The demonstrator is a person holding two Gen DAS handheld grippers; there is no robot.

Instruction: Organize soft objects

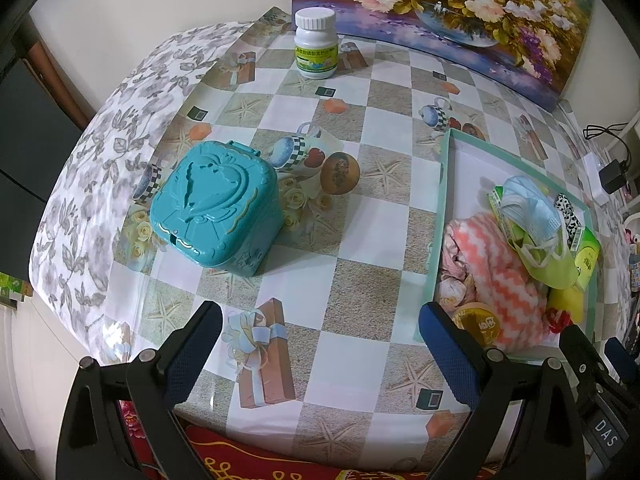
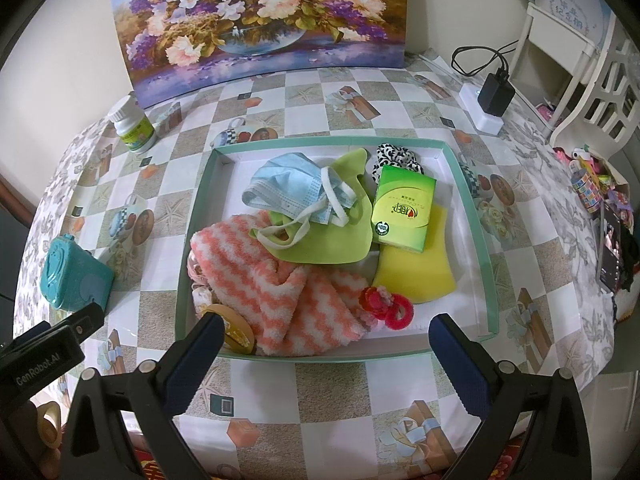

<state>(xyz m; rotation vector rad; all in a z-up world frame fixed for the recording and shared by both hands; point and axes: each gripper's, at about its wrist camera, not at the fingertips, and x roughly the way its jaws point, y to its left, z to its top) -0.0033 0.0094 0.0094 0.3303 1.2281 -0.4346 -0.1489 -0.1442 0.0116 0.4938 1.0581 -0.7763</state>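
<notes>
While both grippers are hanging low over the near edge of the bench (image 2: 320, 400), the soft things are already lying piled in the shallow green-rimmed tray (image 2: 472, 216), which is sitting right of centre on the checked cloth with its long axis running left to right across the right wrist view. The left gripper (image 1: 320, 332) is holding its jaws spread wide with nothing between them, pointing toward the bare cloth between the teal box (image 1: 216, 204) and the tray; the right gripper (image 2: 326, 340) is likewise gaping and empty, aiming straight at the tray's near wall. Inside, the pink-and-white striped fluffy cloth (image 2: 280, 292) is sprawling across the near left part, its length slanting from far left toward near right. The blue face mask (image 2: 292, 192) is lying crumpled on the lime-green cloth (image 2: 328, 240), toward the far side. The green tissue pack (image 2: 400, 208) is resting on end-to-end tilt over the yellow sponge (image 2: 412, 276), its long axis running near to far. A red hair tie (image 2: 388, 308) is sitting at the near edge, a black-and-white scrunchie (image 2: 394, 158) at the far wall, and a round gold tin (image 2: 236, 328) in the near left corner, partly behind the right gripper's left finger. A white pill bottle (image 2: 134, 128) is standing upright far left, near the flower painting (image 2: 260, 16); a charger (image 2: 494, 96) is sitting far right.
</notes>
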